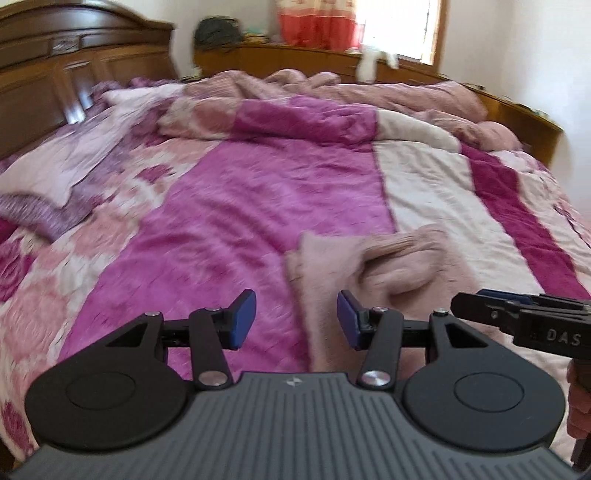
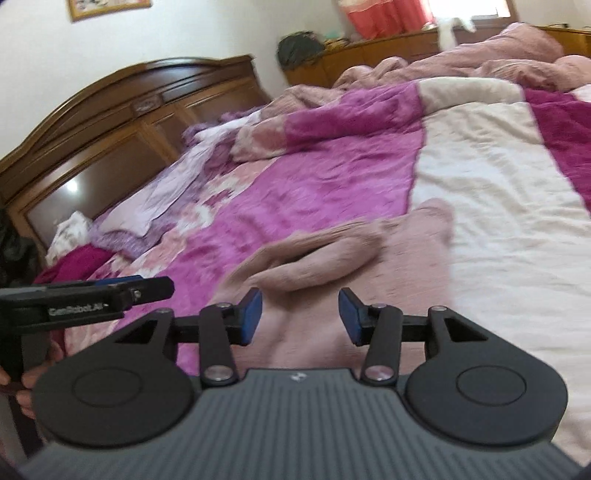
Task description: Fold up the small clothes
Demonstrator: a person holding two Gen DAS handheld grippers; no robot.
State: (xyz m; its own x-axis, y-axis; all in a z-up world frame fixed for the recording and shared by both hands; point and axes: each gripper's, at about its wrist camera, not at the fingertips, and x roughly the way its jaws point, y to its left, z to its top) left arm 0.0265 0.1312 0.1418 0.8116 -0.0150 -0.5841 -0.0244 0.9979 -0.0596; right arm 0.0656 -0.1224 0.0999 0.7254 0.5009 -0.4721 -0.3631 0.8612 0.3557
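Observation:
A small dusty-pink knit garment (image 1: pixel 388 258) lies partly folded on the magenta and cream quilt (image 1: pixel 258 206), with a rolled fold across its middle. My left gripper (image 1: pixel 296 319) hovers open just above its near left edge, nothing pinched between the blue pads. In the right wrist view the same garment (image 2: pixel 332 258) spreads under my right gripper (image 2: pixel 301 315), which also stands open over the cloth without gripping it. Each gripper shows in the other's view from the side: the right gripper (image 1: pixel 458 302) at the right edge, the left gripper (image 2: pixel 170 288) at the left edge.
A rumpled pink blanket (image 1: pixel 351 92) is heaped along the far side of the bed. A purple patterned cloth (image 1: pixel 48 214) lies at the left near the dark wooden headboard (image 1: pixel 74 66). Behind the bed stand a wooden cabinet (image 1: pixel 295 59) and a bright window with a red curtain (image 1: pixel 317 22).

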